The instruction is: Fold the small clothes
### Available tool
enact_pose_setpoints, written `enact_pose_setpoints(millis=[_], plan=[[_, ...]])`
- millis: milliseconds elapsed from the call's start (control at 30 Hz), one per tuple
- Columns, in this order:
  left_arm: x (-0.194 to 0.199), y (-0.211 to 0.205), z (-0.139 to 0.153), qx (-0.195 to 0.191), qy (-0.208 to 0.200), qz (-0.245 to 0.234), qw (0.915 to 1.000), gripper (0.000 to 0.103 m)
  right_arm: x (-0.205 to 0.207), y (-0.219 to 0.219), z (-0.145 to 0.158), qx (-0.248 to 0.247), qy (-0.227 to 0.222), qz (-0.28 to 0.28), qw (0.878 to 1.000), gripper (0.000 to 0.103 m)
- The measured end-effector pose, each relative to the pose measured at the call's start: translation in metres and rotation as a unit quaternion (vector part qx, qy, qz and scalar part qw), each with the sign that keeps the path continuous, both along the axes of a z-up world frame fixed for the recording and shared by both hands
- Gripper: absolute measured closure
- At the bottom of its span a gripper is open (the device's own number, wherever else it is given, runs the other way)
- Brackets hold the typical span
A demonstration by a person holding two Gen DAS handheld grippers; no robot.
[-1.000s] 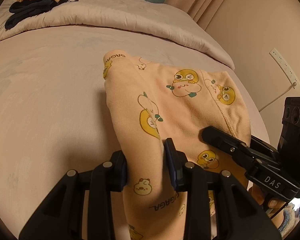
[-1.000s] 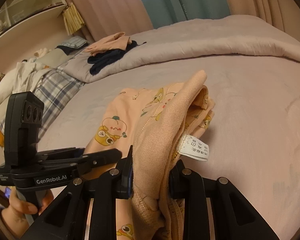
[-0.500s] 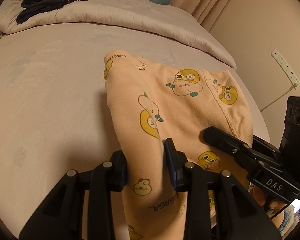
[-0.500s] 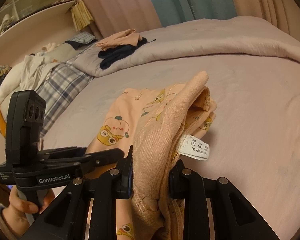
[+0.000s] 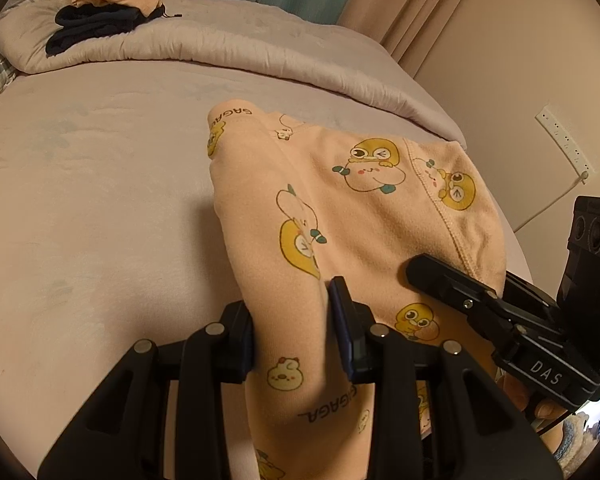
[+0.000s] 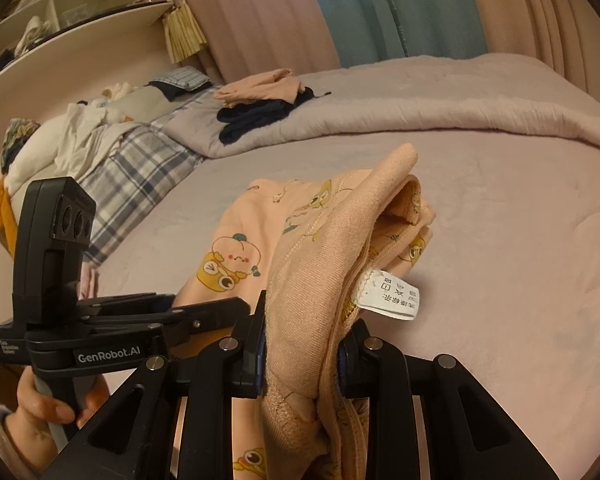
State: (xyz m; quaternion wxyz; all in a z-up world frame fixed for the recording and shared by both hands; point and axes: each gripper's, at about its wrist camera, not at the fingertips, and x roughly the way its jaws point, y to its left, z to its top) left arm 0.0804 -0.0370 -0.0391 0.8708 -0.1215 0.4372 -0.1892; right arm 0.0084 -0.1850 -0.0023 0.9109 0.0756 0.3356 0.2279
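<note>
Folding is midway: left gripper (image 5: 290, 330) and right gripper (image 6: 300, 354) each pinch the doubled garment (image 5: 340, 208) above the bed (image 5: 80, 200); laying down remains.

Left hand-held gripper (image 5: 292, 320) and right hand-held gripper (image 6: 300, 344) both clamp cloth, angled downward; the right one lies at the left's 3 o'clock.

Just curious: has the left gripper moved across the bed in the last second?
Yes. The clothes pile slid from upper left toward centre, so the left gripper swung leftward.
</note>
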Motion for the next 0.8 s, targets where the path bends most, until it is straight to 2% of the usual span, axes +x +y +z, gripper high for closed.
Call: enact_pose_setpoints(millis=[800], plan=[[-0.02,0.017,0.013,-0.005,-0.009,0.013,0.9999,0.07,-0.009,0.013,0.011,-0.018,-0.023,0.027,0.999,0.075]])
